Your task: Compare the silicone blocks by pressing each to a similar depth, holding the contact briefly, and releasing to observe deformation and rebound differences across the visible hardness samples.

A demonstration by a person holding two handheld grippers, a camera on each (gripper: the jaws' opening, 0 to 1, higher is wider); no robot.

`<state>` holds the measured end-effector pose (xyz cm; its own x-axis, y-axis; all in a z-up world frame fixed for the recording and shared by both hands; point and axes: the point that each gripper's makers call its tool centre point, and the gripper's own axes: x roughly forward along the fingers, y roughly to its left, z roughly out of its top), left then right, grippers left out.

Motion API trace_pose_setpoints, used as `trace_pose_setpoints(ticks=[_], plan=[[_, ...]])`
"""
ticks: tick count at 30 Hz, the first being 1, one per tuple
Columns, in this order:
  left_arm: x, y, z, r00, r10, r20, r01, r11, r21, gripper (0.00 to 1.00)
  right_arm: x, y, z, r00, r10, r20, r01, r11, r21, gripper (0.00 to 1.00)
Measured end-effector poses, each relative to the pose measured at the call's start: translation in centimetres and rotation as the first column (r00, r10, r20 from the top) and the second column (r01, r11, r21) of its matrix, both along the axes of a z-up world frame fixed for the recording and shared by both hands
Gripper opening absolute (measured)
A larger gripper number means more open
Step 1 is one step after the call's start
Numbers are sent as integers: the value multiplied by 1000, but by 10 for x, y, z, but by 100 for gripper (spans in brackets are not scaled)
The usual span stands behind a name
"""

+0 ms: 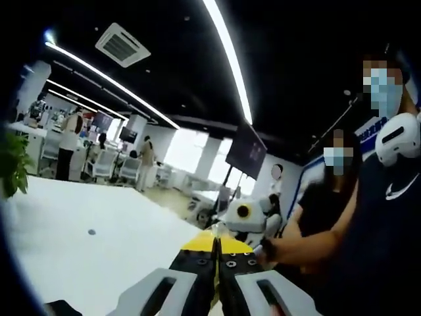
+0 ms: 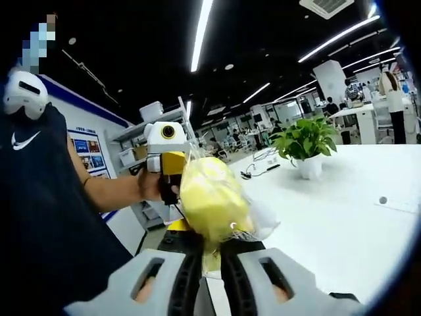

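A soft yellow block wrapped in clear plastic [image 2: 209, 201] stands up between the jaws of my right gripper [image 2: 212, 253], which is shut on its lower end. It hides the jaw tips. Behind it, a person's hand holds my left gripper [image 2: 164, 148], white with a yellow front. In the left gripper view, my left gripper [image 1: 216, 242] is shut, its black jaws with yellow tips pressed together and nothing between them. Just beyond those tips is the white body of the right gripper [image 1: 247, 220], held by a hand.
A white table [image 1: 79, 230] spreads out to the left, and it also runs to the right as the white table [image 2: 342, 217] with a potted plant [image 2: 306, 141] and cables on it. A person in a dark shirt [image 1: 381, 237] stands close by, with another person behind. Desks and people fill the far room.
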<state>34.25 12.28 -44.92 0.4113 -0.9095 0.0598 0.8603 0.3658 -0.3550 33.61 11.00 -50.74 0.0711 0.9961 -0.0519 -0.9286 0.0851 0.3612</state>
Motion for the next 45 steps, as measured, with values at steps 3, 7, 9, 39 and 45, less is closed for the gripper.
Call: trace_pose_setpoints(ticks=[3, 7, 9, 39, 45], plan=[[4, 1, -5, 999, 31, 22, -32, 999, 37, 0, 2, 0, -4, 1000, -11, 0, 11, 1000, -26, 6], [3, 0, -4, 999, 25, 21, -26, 999, 39, 0, 1, 0, -4, 1000, -6, -5, 5, 1000, -24, 7], [2, 1, -2, 999, 33, 38, -35, 998, 45, 0, 0, 0, -3, 1000, -3, -6, 3, 1000, -16, 7], [7, -11, 10, 998, 32, 49, -31, 999, -16, 0, 22, -6, 5, 981, -150, 121, 146, 988, 38, 49], [15, -3, 18, 997, 67, 38, -64, 995, -71, 0, 40, -19, 5, 948, -257, 187, 255, 966, 34, 95]])
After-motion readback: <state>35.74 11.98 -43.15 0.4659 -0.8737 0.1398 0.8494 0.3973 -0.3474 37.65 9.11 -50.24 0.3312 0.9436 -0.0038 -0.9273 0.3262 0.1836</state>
